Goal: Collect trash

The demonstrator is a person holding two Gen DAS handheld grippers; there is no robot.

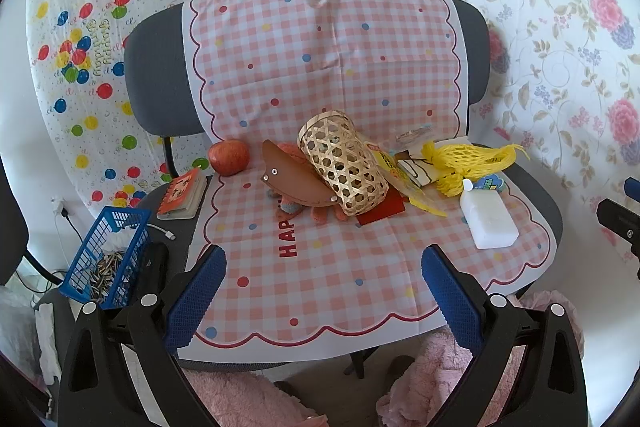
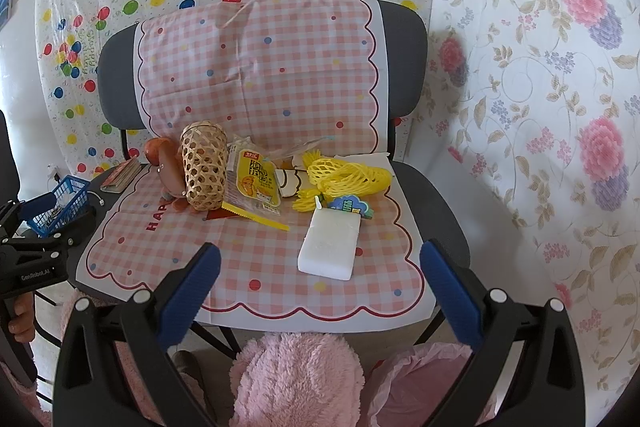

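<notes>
While both the left gripper (image 1: 322,291) and right gripper (image 2: 320,287) hover wide apart and empty before the chair seat (image 2: 432,195), the yellow snack wrapper (image 2: 256,183) beside the woven basket (image 2: 204,167) looks light, thin and slippery, best pinched at its free front edge.

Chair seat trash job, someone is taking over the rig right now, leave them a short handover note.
Left tool: open, empty, short of the seat.
Right tool: open, empty, same.
On the checked cloth: yellow snack wrapper, yellow foam net, white foam block, woven basket, apple.
Blue basket sits at the seat's left and holds scraps.
Done: nothing picked from the cloth.
Left: likely wrapper and net first.
</notes>
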